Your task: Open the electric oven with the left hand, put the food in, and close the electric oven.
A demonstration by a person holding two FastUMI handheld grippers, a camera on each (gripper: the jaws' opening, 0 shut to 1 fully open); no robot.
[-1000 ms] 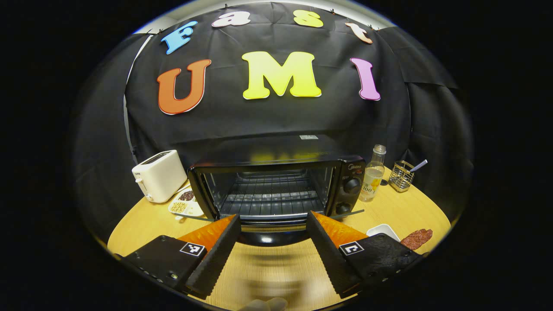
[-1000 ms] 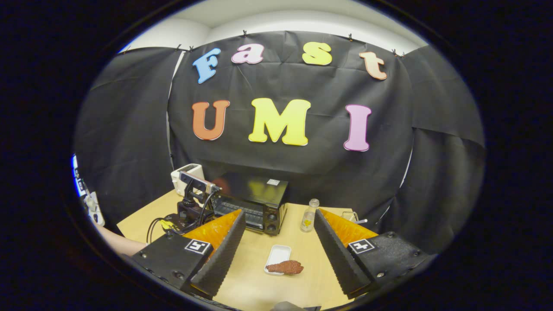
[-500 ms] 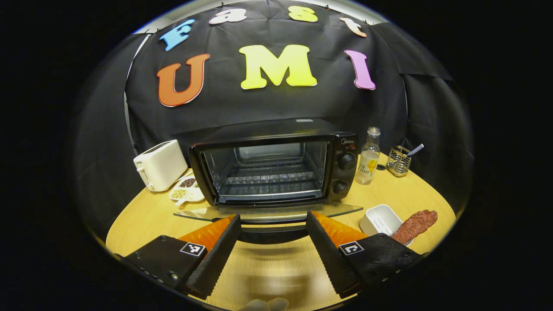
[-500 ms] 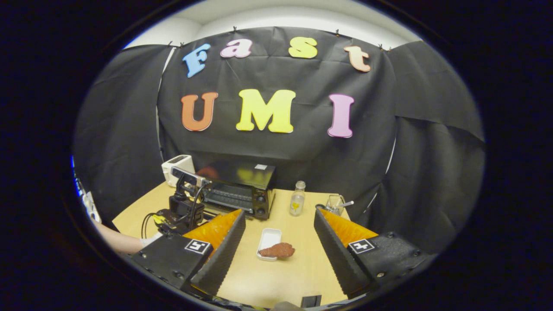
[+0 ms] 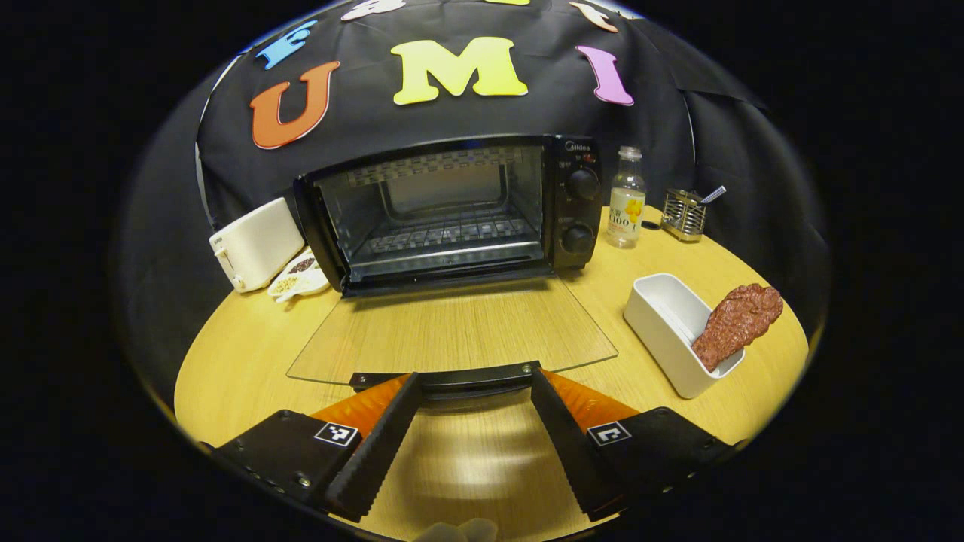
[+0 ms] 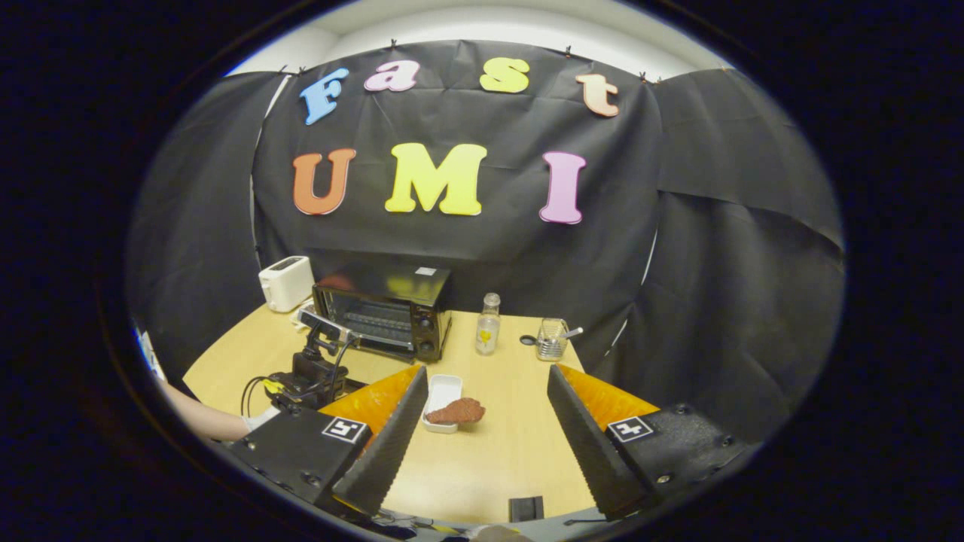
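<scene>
Your left gripper is spread wide, its fingers flanking the handle of the oven door without pressing on it. That glass door lies flat, fully down over the table; half a second ago it was only partway lowered. Beyond it the electric oven stands open, rack bare. The food rests on the rim of the white dish, off to the right. Your right gripper hangs open above the table, the food just ahead between its fingers.
</scene>
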